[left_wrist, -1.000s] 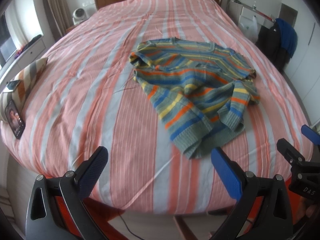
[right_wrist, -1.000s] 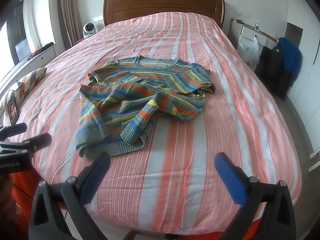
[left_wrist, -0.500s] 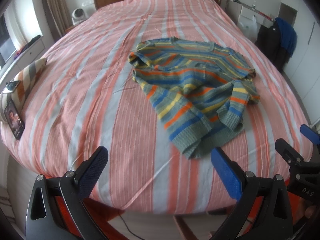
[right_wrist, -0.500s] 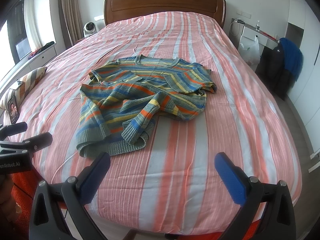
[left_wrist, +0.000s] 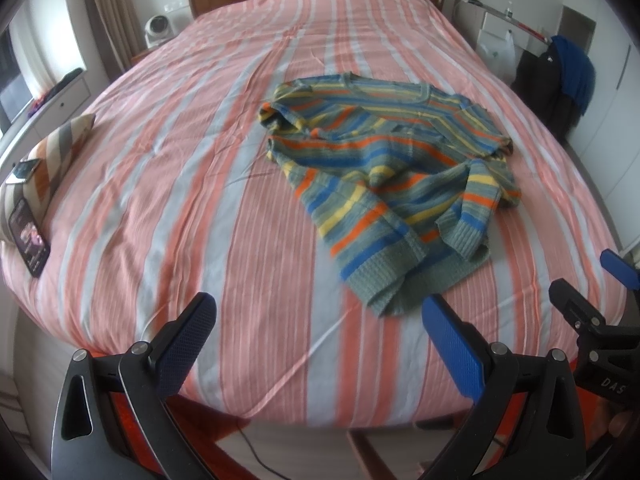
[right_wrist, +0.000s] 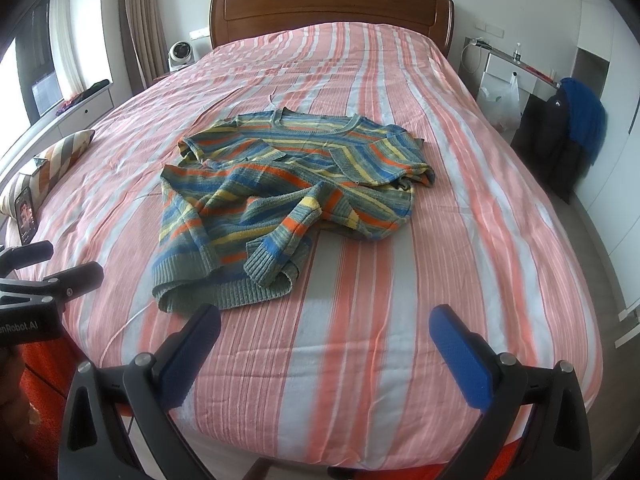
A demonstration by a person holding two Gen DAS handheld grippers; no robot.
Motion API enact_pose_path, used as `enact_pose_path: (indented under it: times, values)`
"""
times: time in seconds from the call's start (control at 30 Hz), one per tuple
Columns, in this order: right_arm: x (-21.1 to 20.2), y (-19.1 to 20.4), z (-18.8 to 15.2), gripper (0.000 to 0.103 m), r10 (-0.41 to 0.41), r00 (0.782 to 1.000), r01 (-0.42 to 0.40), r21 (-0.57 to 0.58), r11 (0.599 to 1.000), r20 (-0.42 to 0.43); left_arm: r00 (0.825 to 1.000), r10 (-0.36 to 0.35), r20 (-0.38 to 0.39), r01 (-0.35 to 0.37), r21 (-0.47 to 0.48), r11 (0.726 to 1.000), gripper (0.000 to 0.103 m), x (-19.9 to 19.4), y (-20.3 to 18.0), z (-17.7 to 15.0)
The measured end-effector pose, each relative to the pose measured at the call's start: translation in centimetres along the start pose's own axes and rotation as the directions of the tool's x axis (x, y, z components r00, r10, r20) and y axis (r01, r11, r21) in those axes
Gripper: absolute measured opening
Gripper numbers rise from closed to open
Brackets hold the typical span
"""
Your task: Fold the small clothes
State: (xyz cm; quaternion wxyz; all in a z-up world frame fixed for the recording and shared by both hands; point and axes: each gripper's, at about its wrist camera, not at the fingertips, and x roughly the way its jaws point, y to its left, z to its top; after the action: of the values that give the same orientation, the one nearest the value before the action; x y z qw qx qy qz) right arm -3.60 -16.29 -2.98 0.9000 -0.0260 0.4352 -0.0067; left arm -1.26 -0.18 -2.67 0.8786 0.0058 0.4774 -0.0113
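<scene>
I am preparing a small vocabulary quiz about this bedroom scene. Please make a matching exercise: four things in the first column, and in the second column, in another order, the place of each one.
Things:
1. striped sweater
2. phone
3. blue garment
4. small white fan

Places:
A. beside the headboard, at the far left corner of the bed
B. crumpled in the middle of the bed
C. hanging to the right of the bed
D. at the left edge of the bed, by the striped cushion

Pairs: 1-B, 2-D, 3-C, 4-A
</scene>
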Motion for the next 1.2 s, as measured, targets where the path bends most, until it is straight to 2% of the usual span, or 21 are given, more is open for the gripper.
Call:
enact_pose_path:
  times: [0.9,1.07,1.2]
  values:
    - [0.3,0.1,-0.1,0.103,-0.001,1.000,0.001,-0.001,1.000,-0.007,1.000,-0.006,-0.014,0.006,-0.002,1.000,0.103,0.7,0.7,-0.5]
    - [0.2,-0.5,-0.2,0.103,-0.013,1.000,0.013,0.009,1.000,0.002,0.999,-0.035,-0.017,0.033,-0.091,0.995,0.103,1.4,3.9,-0.3]
    - [0.1,-2.0,-0.1,0.103,-0.043,0.999,0.042,0.035,0.998,0.014,0.999,-0.013,-0.033,0.007,-0.155,0.988,0.102,2.7,7.0,-0.6]
